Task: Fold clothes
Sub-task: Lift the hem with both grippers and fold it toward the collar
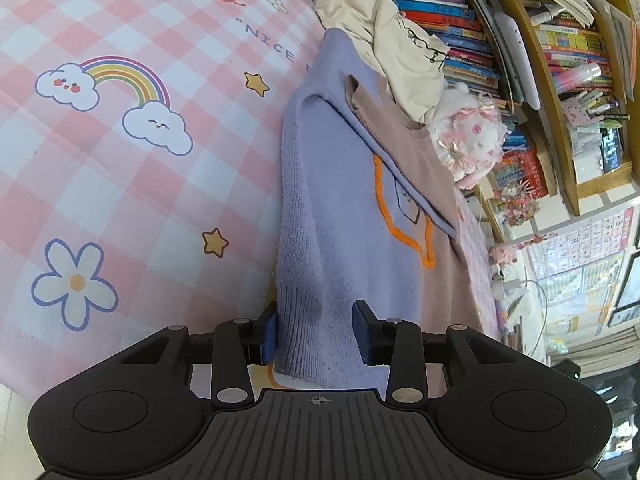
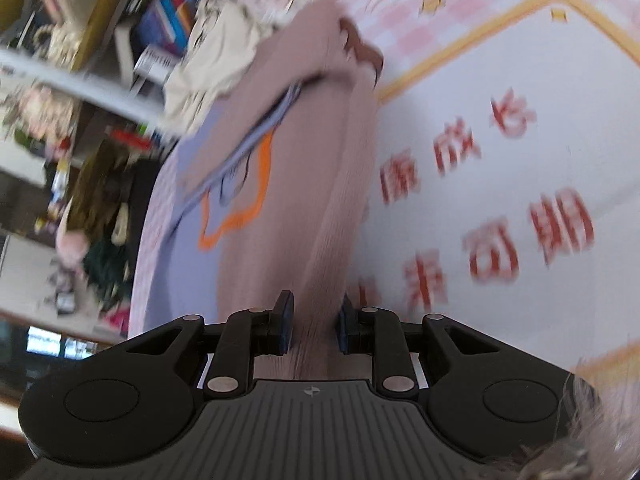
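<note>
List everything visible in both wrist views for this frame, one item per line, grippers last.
sweater: one, lavender and dusty pink knit with an orange outline, on the mat, hem toward the grippers.
cream garment: one, crumpled at the sweater's far end.
mat: one, pink and white check with rainbow, clouds, stars, flower; white panel with red characters in the right wrist view.
plush toy: one, white and pink, beside the bookshelf.
bookshelf: one, wooden, packed with books.
left gripper: jaws apart, lavender hem between them.
right gripper: jaws apart around pink fabric; blurred.
</note>
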The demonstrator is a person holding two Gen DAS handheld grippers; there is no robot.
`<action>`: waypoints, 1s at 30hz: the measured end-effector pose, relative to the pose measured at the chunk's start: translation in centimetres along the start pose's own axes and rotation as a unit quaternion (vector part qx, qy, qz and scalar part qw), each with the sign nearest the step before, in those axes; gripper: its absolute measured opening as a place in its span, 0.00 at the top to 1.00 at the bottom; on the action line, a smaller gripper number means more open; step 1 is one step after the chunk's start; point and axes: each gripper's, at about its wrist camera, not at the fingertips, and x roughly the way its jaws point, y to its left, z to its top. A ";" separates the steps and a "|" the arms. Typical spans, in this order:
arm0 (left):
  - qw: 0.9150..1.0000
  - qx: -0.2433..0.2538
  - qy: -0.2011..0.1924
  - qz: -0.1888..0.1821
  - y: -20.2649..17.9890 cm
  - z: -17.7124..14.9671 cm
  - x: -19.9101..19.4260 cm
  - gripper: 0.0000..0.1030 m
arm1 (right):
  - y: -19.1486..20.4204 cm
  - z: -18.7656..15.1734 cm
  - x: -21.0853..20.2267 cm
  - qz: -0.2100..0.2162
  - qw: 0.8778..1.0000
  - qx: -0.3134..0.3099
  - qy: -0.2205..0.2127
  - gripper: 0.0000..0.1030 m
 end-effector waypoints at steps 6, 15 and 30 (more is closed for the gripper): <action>1.000 -0.001 0.003 0.004 -0.1 0.1 0.1 0.66 | -1.2 -1.8 -1.2 0.006 1.000 0.028 -0.002 0.93; 0.999 0.003 -0.011 0.038 0.2 -0.6 -0.2 0.95 | -0.5 -2.5 -1.5 -0.013 1.000 -0.001 -0.009 0.94; 1.000 -0.010 -0.013 0.013 0.2 -4.8 -3.7 0.96 | -1.7 -7.1 -5.6 0.003 1.000 0.013 0.002 0.94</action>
